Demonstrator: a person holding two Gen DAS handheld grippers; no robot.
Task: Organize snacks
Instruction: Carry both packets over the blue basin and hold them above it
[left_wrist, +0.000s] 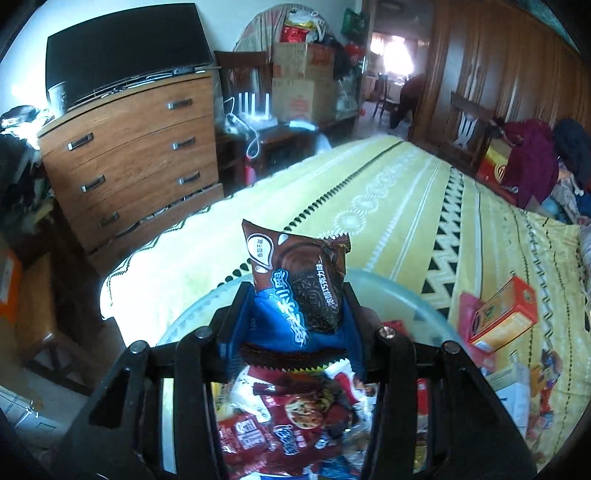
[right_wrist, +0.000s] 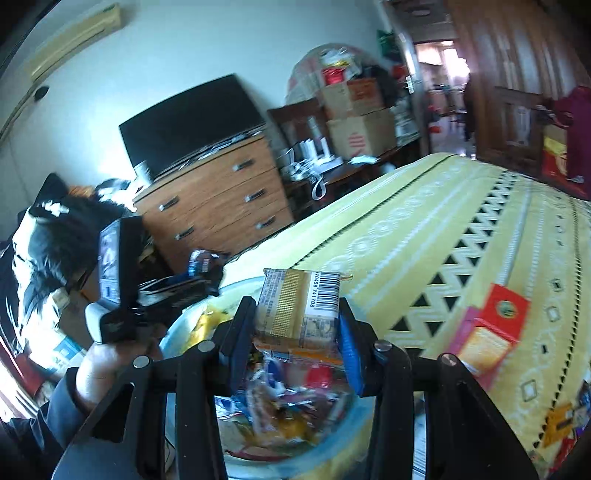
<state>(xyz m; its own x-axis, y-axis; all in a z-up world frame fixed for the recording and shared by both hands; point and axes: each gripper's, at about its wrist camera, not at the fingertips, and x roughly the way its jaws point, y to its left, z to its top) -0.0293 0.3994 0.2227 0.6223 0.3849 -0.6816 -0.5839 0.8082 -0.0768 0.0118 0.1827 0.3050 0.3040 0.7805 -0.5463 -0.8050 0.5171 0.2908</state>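
Jaws of the left gripper (left_wrist: 299, 295) clenched on a brown-and-blue chocolate cookie packet (left_wrist: 297, 284), held upright above a clear bowl (left_wrist: 402, 291) heaped with snack packets (left_wrist: 291, 417) on the bed (left_wrist: 369, 199). Jaws of the right gripper (right_wrist: 297, 325) likewise clamped on a yellow barcode packet (right_wrist: 299, 306) over the same bowl (right_wrist: 177, 332); the left hand (right_wrist: 99, 365) shows beside it. Further right, an orange-red box (left_wrist: 502, 317) lies on the yellow bedspread, near the bowl.
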